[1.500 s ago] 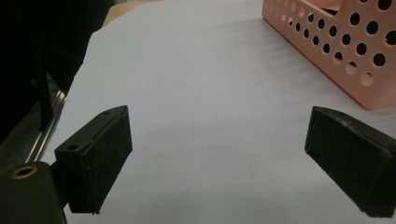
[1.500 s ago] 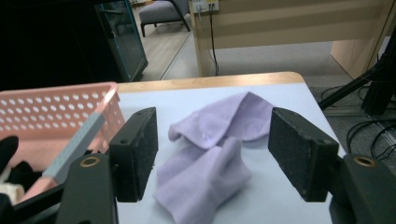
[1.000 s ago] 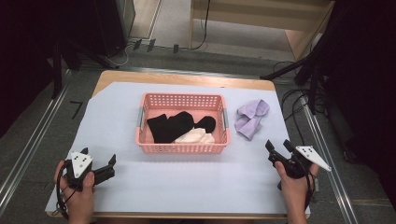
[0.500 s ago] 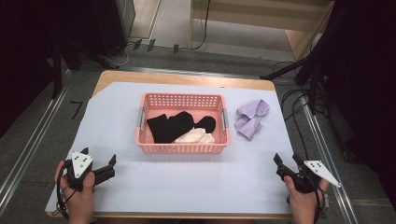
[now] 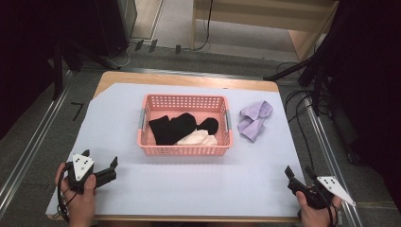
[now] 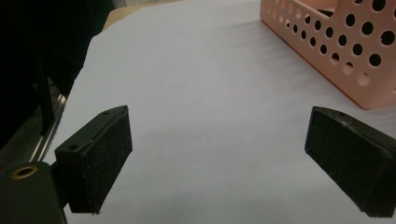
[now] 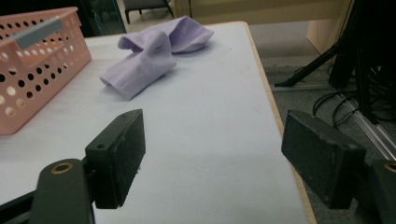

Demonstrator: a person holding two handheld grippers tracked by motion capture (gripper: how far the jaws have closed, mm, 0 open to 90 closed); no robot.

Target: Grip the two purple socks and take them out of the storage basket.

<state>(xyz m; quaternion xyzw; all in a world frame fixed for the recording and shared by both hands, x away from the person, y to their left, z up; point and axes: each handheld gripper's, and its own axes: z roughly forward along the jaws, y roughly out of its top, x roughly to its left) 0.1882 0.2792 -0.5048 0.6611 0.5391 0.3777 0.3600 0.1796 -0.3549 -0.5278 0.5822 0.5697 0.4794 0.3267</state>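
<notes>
We hold the left gripper (image 5: pixel 105 171) near the front left corner of the tabletop (image 5: pixel 198 189), its jaws spread wide with nothing between them, resting low over the pale cover. In the left gripper view the jaws stand far apart over bare surface, and the front left corner of the pink basket (image 6: pixel 336 46) shows ahead and to the right. We hold the right gripper (image 5: pixel 301 177) near the front right corner, close to the right edge, also wide open and empty; in the right gripper view its right-hand jaw hangs about over the table's edge. The lilac cloth (image 5: pixel 254 119) lies crumpled on the tabletop near the right edge toward the back, just beside the right end of the basket but apart from it; in the right gripper view it lies ahead of the jaws, well apart from them (image 7: pixel 154 56). The basket (image 5: pixel 184 150) stands in the middle of the tabletop and holds black cloths (image 5: pixel 172 127) with a cream cloth (image 5: pixel 197 138) against its front wall.
</notes>
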